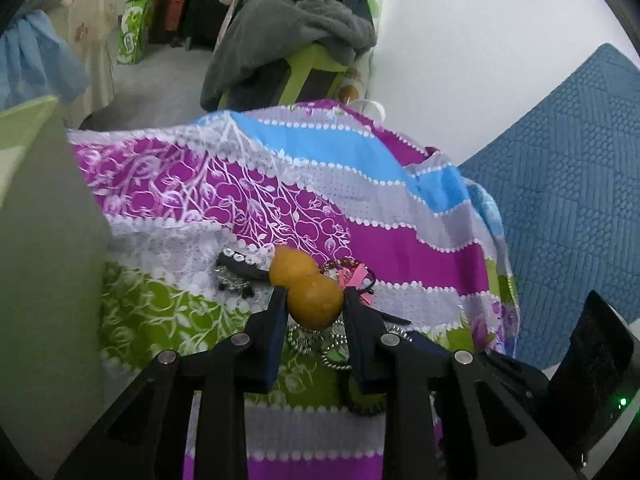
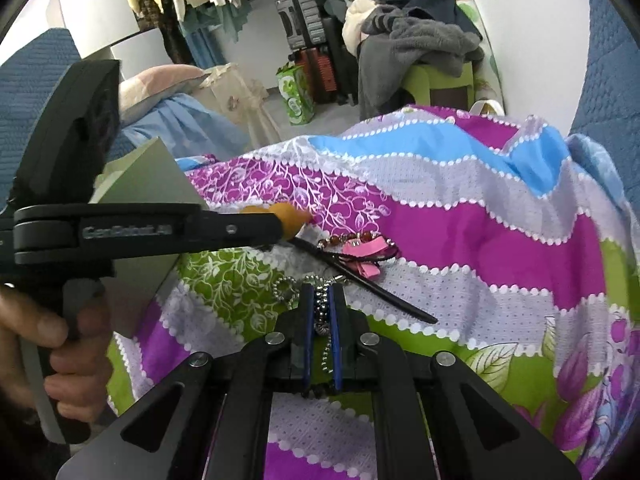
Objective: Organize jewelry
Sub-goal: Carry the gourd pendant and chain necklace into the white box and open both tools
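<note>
My left gripper (image 1: pixel 314 294) is shut on a yellow gourd-shaped pendant (image 1: pixel 310 290), held over the patterned bedsheet (image 1: pixel 280 200). Under it lie a silver bead chain (image 1: pixel 316 342), a black rhinestone hair clip (image 1: pixel 238 264), a red bead bracelet (image 1: pixel 340 264) and a pink bow (image 1: pixel 358 278). My right gripper (image 2: pixel 322 288) is shut on the silver bead chain (image 2: pixel 322 304), which hangs between its fingers. In the right wrist view the left gripper (image 2: pixel 276 226) reaches in from the left with the gourd (image 2: pixel 294 216). The bracelet (image 2: pixel 352 237), the pink bow (image 2: pixel 364 250) and a black cord (image 2: pixel 380 292) lie just beyond.
A grey-green box (image 1: pixel 44 240) stands at the left, also in the right wrist view (image 2: pixel 148 184). A blue quilted mat (image 1: pixel 568 184) lies at the right. A green stool with piled clothes (image 1: pixel 296 32) stands beyond the sheet, against a white wall.
</note>
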A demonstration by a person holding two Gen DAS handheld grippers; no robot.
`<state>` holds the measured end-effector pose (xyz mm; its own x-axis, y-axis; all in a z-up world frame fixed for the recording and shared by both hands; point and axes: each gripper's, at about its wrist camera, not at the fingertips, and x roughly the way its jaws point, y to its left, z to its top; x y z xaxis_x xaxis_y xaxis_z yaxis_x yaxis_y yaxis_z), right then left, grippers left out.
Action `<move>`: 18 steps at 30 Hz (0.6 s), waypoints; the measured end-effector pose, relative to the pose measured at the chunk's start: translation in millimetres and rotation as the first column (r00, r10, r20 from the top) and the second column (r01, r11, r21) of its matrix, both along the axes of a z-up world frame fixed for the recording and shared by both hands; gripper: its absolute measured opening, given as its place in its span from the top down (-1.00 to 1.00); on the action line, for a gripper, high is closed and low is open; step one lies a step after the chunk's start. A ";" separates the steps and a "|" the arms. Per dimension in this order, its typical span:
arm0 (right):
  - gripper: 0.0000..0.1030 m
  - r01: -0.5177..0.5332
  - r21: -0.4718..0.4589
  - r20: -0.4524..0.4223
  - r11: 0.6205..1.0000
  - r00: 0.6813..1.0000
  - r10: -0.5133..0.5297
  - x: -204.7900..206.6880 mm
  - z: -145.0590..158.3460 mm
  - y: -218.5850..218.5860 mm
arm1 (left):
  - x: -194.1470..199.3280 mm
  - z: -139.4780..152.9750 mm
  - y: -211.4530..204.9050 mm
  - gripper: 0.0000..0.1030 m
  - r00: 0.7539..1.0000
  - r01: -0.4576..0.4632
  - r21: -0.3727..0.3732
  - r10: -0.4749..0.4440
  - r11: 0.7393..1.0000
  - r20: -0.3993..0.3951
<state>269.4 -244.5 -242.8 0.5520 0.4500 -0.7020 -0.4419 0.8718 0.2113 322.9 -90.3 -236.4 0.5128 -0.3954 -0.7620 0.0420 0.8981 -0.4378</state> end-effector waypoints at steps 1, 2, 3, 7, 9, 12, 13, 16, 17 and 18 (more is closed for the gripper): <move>0.90 0.000 0.004 0.011 1.000 1.000 0.000 -2.7 4.1 -0.1 | -3.8 3.7 1.4 0.48 1.000 -0.001 0.005 0.001 1.000 0.005; 0.90 -0.001 0.008 0.019 1.000 1.000 0.000 -5.4 8.0 0.1 | -7.8 7.4 3.2 0.48 1.000 -0.001 0.011 0.001 1.000 0.010; 0.90 -0.001 0.013 0.032 1.000 0.999 0.001 -9.1 13.6 0.6 | -13.5 13.0 5.0 0.48 1.000 -0.001 0.017 0.001 1.000 0.019; 0.90 0.009 0.043 0.063 0.999 0.998 -0.012 -21.8 33.1 -0.8 | -33.4 29.1 11.9 0.48 1.000 0.003 0.023 -0.003 1.000 0.029; 0.90 0.021 0.064 0.071 0.998 0.997 -0.025 -29.0 44.1 -1.5 | -45.4 39.0 13.9 0.48 0.999 0.009 0.039 -0.010 0.999 0.040; 0.90 0.036 0.071 0.084 0.997 0.996 -0.042 -38.3 58.0 0.4 | -62.0 52.1 19.7 0.48 0.999 0.010 0.042 -0.012 0.999 0.048; 0.90 0.044 0.082 0.083 0.996 0.995 -0.051 -42.3 62.8 -0.3 | -68.2 57.0 22.5 0.48 0.999 0.008 0.040 -0.010 0.999 0.050; 0.90 0.065 0.090 0.071 0.994 0.995 -0.072 -53.0 72.1 -1.1 | -85.4 71.5 31.3 0.47 0.998 0.002 0.041 -0.004 0.999 0.057; 0.90 0.071 0.087 0.063 0.994 0.995 -0.076 -56.4 74.5 -0.3 | -90.7 76.3 33.9 0.47 0.998 0.001 0.042 -0.003 0.999 0.057; 0.90 0.074 0.084 0.055 0.994 0.995 -0.079 -58.6 75.8 0.9 | -96.7 81.6 37.0 0.48 0.998 0.000 0.040 -0.002 0.999 0.057</move>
<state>210.8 -243.6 -167.0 0.6262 0.4591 -0.6302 -0.3880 0.8846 0.2589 226.2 -53.3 -154.8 0.5556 -0.3654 -0.7468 0.0668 0.9149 -0.3980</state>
